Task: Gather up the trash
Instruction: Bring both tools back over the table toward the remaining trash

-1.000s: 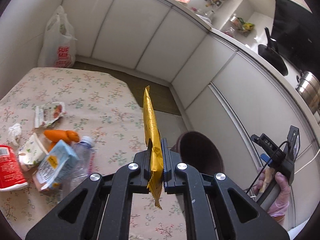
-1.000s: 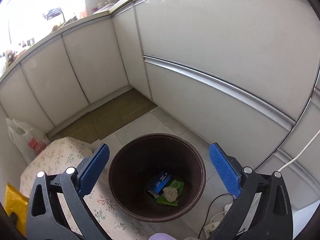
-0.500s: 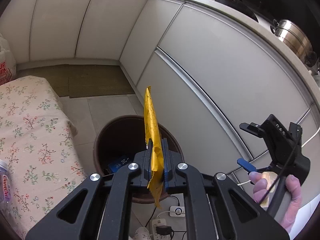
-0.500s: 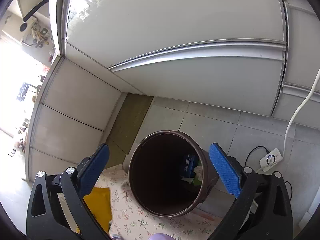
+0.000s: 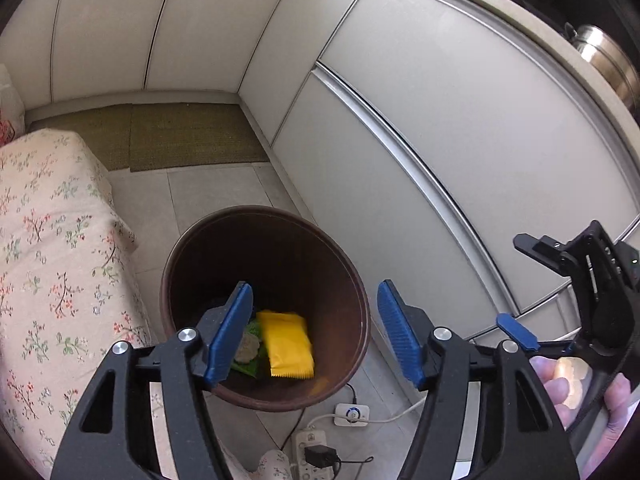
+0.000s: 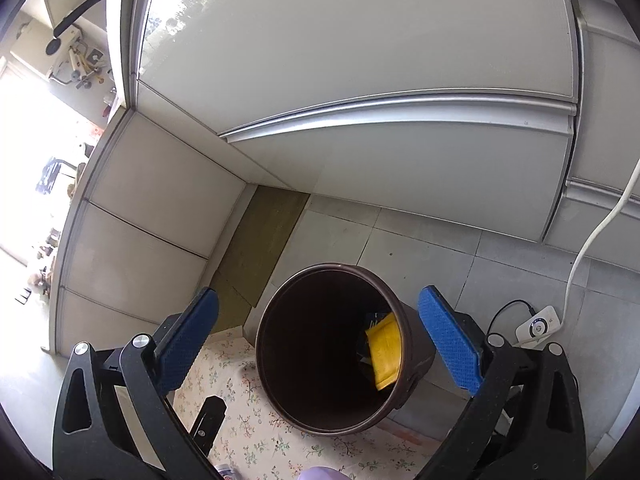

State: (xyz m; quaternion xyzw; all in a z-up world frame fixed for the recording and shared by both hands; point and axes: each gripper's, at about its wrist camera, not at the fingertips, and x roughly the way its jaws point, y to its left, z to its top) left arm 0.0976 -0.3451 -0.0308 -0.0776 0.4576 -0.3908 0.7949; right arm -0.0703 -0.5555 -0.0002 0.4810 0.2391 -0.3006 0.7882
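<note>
A brown round bin (image 5: pixel 352 300) stands on the tiled floor beside the flowered table. Inside it lies a yellow wrapper (image 5: pixel 288 344) on top of green and grey scraps (image 5: pixel 246 350). My left gripper (image 5: pixel 316 332) hangs right above the bin's mouth, its blue-padded jaws opening and nothing between them. In the right wrist view the same bin (image 6: pixel 416 364) shows the yellow wrapper (image 6: pixel 386 350) against its inner wall. My right gripper (image 6: pixel 320 340) is open and empty above the bin. The right gripper's body (image 5: pixel 592 292), held by a hand, shows at the right of the left wrist view.
The table with a flowered cloth (image 5: pixel 48 272) borders the bin on the left. White cabinet fronts (image 5: pixel 400 140) rise behind. A power strip with cables (image 5: pixel 352 416) lies on the floor by the bin, and a green mat (image 5: pixel 188 136) lies in the corner.
My left gripper swung from over the table to above the bin and let go of the yellow wrapper, which now lies in the bin. The right gripper rolled and stays open.
</note>
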